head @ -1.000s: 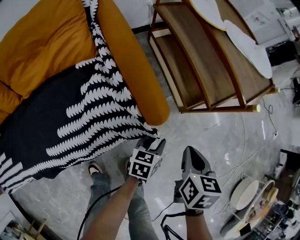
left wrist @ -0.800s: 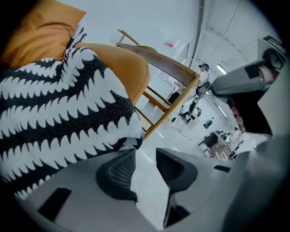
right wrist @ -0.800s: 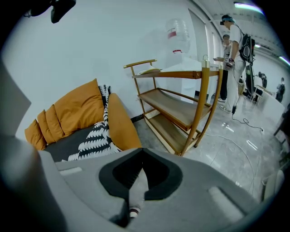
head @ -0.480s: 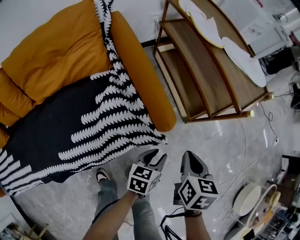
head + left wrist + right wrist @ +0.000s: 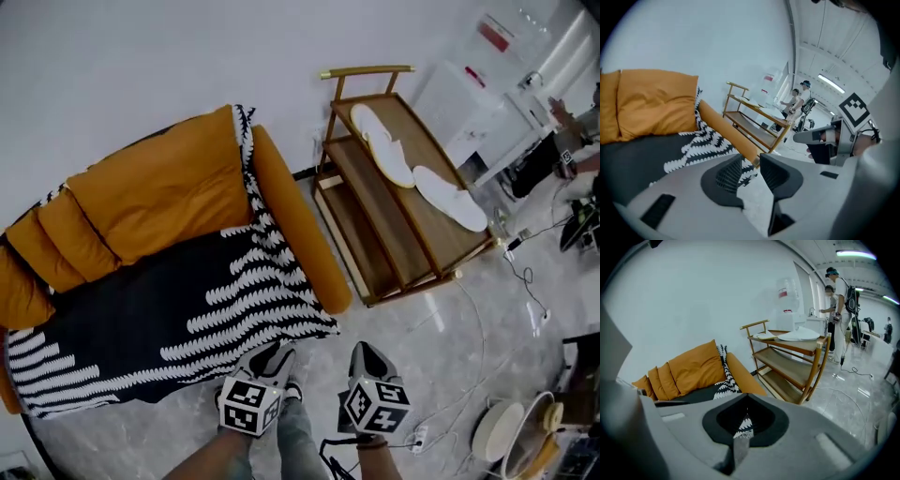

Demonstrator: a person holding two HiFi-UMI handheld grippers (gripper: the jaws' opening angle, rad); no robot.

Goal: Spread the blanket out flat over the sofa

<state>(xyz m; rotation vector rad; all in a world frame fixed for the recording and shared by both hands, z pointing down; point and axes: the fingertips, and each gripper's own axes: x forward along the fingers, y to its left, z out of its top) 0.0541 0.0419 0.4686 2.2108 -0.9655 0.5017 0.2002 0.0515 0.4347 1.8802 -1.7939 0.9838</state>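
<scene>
The blanket (image 5: pixel 141 314) is lying spread over the seat of the orange sofa (image 5: pixel 159 192), covering it from the far left end to the rounded armrest (image 5: pixel 302 246). Its ground is black, and rows of white leaf-like marks are running across it in long stripes, densest on the half nearest the armrest. At the left end the pattern is changing to plain white bars. The cloth is sitting mostly flat, with light ripples beside the armrest. One narrow strip is climbing between the back cushion and the armrest and is reaching the top of the sofa's back. The front edge is hanging over the seat front, its corner ending just below the armrest's tip.

Both tools are hovering over the grey floor (image 5: pixel 441 323) in front of the sofa, apart from the blanket. The left tool (image 5: pixel 751 159) is standing open; its jaws have just been closing a little, and nothing is between them. The right tool (image 5: pixel 746 399) is keeping its jaws together at the tips, leaving only a thin slit, and is holding nothing.

A wooden shelf rack (image 5: pixel 375 202) is standing just right of the sofa.
</scene>
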